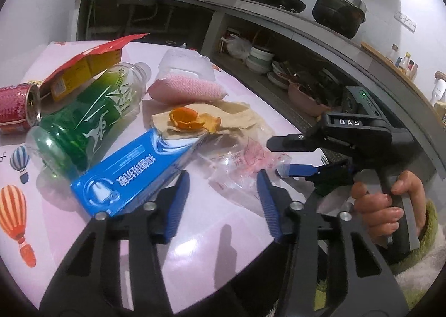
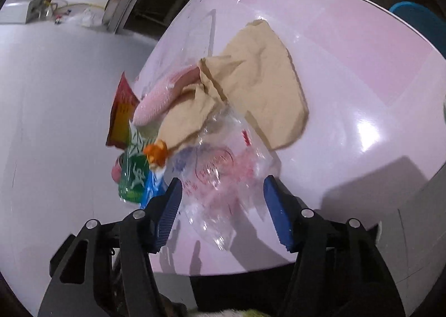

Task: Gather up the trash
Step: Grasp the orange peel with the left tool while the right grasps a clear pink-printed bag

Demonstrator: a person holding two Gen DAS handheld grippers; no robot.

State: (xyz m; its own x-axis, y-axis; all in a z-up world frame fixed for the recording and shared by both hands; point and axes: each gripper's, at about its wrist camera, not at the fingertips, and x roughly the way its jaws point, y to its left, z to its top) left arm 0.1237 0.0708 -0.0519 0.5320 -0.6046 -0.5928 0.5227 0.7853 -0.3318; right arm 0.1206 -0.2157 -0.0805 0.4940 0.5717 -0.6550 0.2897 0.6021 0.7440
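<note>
Both tools converging on the clear plastic bag point(image 2: 223, 177), the crinkled film with red print lying at the near end of the trash pile on the pink table point(image 2: 362, 71). Right gripper point(image 2: 221, 209) has the bag between its blue pads, jaws apart, pads not visibly pressing the film yet. Left gripper point(image 1: 223, 201) also stands apart, nothing clamped; the bag's edge point(image 1: 245, 169) sits just ahead of its tips, and the blue carton point(image 1: 133, 174) is touching or nearly touching its left finger, can't tell which. My read: the step is a pinch on the bag. Do it well by bunching several layers of film deep between the pads, since a single slick layer will likely slip out. Lift slow; beyond the bag the tan paper point(image 2: 264, 88) carries orange peel point(image 1: 192, 120) and overlaps the bag's far edge, so a quick pull could drag peel off. Left of the bag: carton, green bottle point(image 1: 89, 121), red can point(image 1: 16, 107), all lying down and apt to roll if bumped. Open room is right of the bag, bare tabletop out to the rim. Near table edge runs right under the bag, so film could slide off toward the person.
</note>
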